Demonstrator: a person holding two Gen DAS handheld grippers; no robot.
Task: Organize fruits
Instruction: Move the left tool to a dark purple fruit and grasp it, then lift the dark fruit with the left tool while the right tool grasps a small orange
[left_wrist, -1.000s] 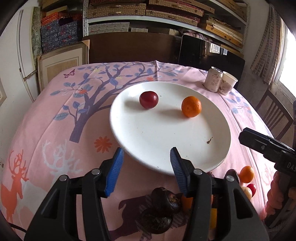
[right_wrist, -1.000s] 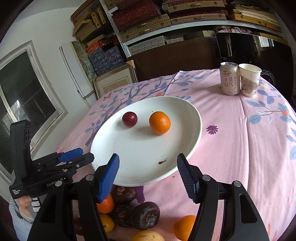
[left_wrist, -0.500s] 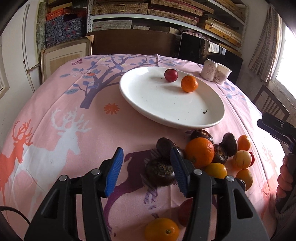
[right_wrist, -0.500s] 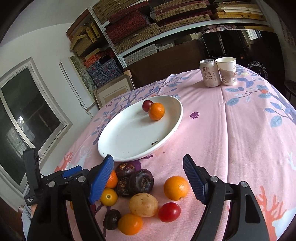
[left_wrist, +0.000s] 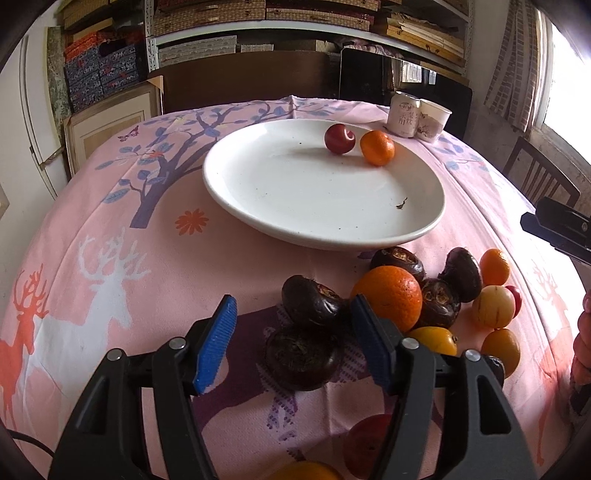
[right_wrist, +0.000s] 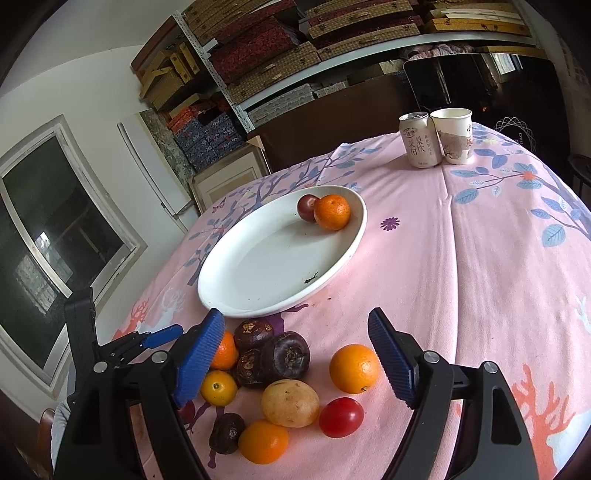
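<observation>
A white plate holds a dark red plum and a small orange. Loose fruit lies in front of it: dark brown water chestnuts, a big orange, an orange, a yellow fruit, a red tomato. My left gripper is open and empty, with a chestnut between its jaws' line. My right gripper is open and empty above the pile. The left gripper also shows in the right wrist view.
A drink can and a paper cup stand at the table's far side. A pink patterned cloth covers the table. A wooden chair stands at the right. Shelves with boxes line the back wall.
Both grippers pulled back from the plate toward the near fruit pile, which came into view. The left gripper then edged forward to the chestnuts. Both stayed open.
</observation>
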